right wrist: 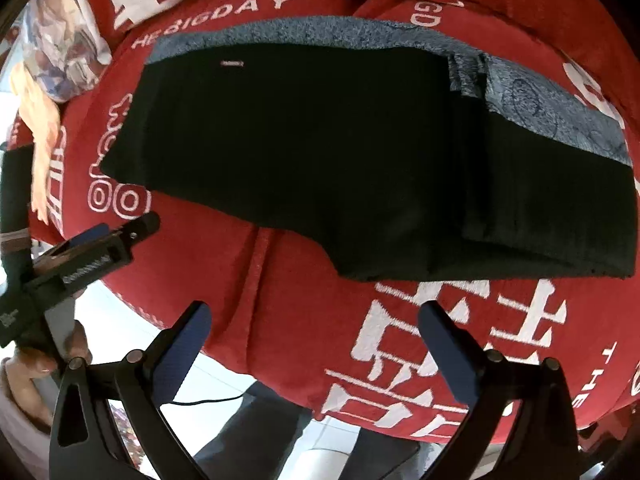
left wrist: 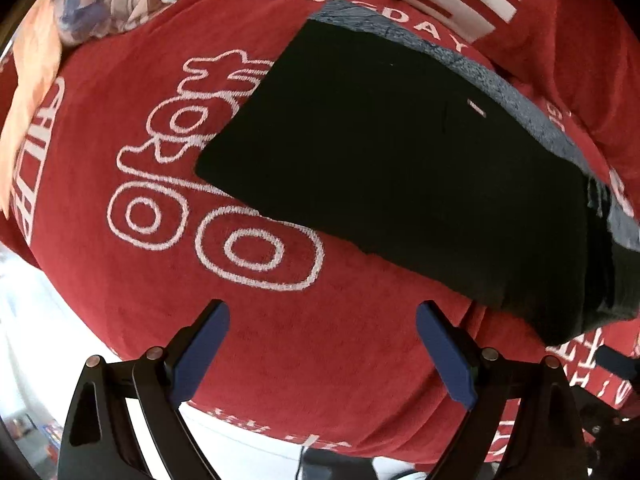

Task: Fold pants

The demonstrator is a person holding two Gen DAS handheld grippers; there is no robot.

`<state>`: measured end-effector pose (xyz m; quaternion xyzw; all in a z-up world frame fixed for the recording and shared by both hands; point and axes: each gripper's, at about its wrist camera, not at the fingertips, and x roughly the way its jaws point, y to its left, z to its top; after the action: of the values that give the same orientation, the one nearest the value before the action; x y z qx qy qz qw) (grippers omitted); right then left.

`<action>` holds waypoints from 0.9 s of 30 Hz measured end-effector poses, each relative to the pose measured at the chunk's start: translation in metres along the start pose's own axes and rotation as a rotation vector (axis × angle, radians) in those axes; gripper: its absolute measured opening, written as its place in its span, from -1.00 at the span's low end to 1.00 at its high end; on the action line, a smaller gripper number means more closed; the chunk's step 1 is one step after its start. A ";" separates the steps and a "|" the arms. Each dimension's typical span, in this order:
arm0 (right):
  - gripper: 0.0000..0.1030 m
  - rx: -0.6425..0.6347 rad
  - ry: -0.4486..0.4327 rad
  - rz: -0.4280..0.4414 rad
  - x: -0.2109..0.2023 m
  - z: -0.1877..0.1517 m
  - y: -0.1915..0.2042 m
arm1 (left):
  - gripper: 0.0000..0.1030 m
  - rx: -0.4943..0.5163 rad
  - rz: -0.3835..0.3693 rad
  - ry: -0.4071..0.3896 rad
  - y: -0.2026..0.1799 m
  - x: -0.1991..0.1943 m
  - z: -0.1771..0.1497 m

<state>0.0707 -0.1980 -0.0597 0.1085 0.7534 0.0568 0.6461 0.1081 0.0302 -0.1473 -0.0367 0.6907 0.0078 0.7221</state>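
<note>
Left wrist view: left tongs (left wrist: 322,344) spread wide, grasping nothing, hanging over the red blanket (left wrist: 168,280) short of the pants (left wrist: 400,152). Pants lie at 1 o'clock from the tongs, already doubled into a thick black slab, fleecy grey lining showing along the far edge.

Right wrist view: right tongs (right wrist: 314,344) likewise released and empty; pants (right wrist: 320,152) at 12 o'clock, filling the middle of the frame. An extra layer is stacked at the 3 o'clock end, lining exposed there too.

Judgement: folding looks far along. If another fold is wanted, take the thin 9 o'clock end at both near and far corners, lift low, carry it toward the stacked end, keeping edges square so the lining stays hidden. Thick fleece may spring back; press flat after release.

Surroundings: patterned pillow (left wrist: 100,4) at 10 o'clock, well apart from the pants. Blanket is soft and rumpled at the far side, so corners may snag pile. Left tongs sit at 9 o'clock in the right view, clear of the cloth.
</note>
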 end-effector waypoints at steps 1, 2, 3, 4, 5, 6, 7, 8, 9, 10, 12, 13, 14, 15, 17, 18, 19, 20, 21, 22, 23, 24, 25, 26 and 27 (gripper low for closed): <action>1.00 0.002 0.005 0.003 0.003 0.004 0.002 | 0.84 -0.007 -0.009 -0.001 0.005 0.000 0.002; 1.00 -0.001 0.010 0.005 0.005 0.006 0.003 | 0.84 -0.013 -0.011 -0.001 0.013 -0.001 0.005; 1.00 -0.011 0.014 0.001 0.007 0.008 0.007 | 0.84 -0.017 -0.013 -0.002 0.016 -0.002 0.006; 1.00 -0.020 0.018 -0.002 0.008 0.010 0.009 | 0.84 -0.022 -0.021 0.001 0.015 -0.001 0.005; 1.00 -0.031 0.022 -0.004 0.008 0.011 0.011 | 0.84 -0.028 -0.030 0.006 0.017 -0.001 0.005; 1.00 -0.041 0.026 -0.004 0.009 0.012 0.013 | 0.84 -0.035 -0.032 0.009 0.012 -0.001 0.004; 1.00 -0.050 0.031 -0.004 0.009 0.012 0.015 | 0.84 -0.041 -0.034 0.011 0.013 -0.001 0.004; 1.00 -0.059 0.036 -0.005 0.012 0.014 0.020 | 0.84 -0.047 -0.039 0.013 0.014 -0.001 0.004; 1.00 -0.066 0.039 -0.008 0.013 0.014 0.021 | 0.84 -0.051 -0.043 0.014 0.014 -0.001 0.004; 1.00 -0.071 0.041 -0.009 0.014 0.015 0.023 | 0.84 -0.054 -0.045 0.014 0.015 0.000 0.006; 1.00 -0.074 0.046 -0.004 0.016 0.015 0.024 | 0.84 -0.058 -0.050 0.014 0.011 -0.002 0.004; 1.00 -0.074 0.047 -0.003 0.016 0.015 0.025 | 0.84 -0.059 -0.054 0.014 0.012 -0.001 0.006; 1.00 -0.073 0.048 -0.002 0.017 0.016 0.025 | 0.84 -0.059 -0.057 0.013 0.012 -0.001 0.007; 1.00 -0.072 0.049 0.000 0.018 0.016 0.025 | 0.84 -0.059 -0.062 0.011 0.013 -0.001 0.010; 1.00 -0.072 0.050 0.002 0.018 0.016 0.025 | 0.84 -0.060 -0.076 0.006 0.016 -0.001 0.013; 1.00 -0.073 0.051 0.003 0.019 0.016 0.026 | 0.84 -0.061 -0.079 0.005 0.015 -0.002 0.013; 1.00 -0.074 0.052 0.004 0.020 0.017 0.026 | 0.84 -0.062 -0.085 0.004 0.015 -0.002 0.015; 1.00 -0.075 0.052 0.006 0.020 0.017 0.027 | 0.84 -0.064 -0.091 0.002 0.015 -0.002 0.015; 1.00 -0.075 0.052 0.008 0.020 0.017 0.028 | 0.84 -0.068 -0.100 -0.002 0.016 -0.003 0.016; 1.00 -0.074 0.052 0.009 0.020 0.017 0.028 | 0.84 -0.074 -0.111 -0.003 0.017 -0.003 0.017; 1.00 -0.073 0.052 0.012 0.021 0.017 0.029 | 0.84 -0.082 -0.128 -0.004 0.020 -0.003 0.019; 1.00 -0.072 0.052 0.015 0.021 0.017 0.029 | 0.84 -0.097 -0.157 -0.002 0.024 -0.003 0.020; 1.00 -0.072 0.053 0.018 0.021 0.016 0.030 | 0.84 -0.109 -0.180 -0.001 0.029 -0.003 0.022; 1.00 -0.072 0.053 0.023 0.021 0.016 0.030 | 0.84 -0.125 -0.203 -0.005 0.035 -0.004 0.025; 1.00 -0.073 0.052 0.029 0.021 0.016 0.031 | 0.84 -0.138 -0.218 -0.013 0.039 -0.005 0.025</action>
<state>0.0864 -0.1643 -0.0753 0.0945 0.7655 0.0964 0.6291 0.1303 0.0708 -0.1433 -0.1609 0.6758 -0.0230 0.7189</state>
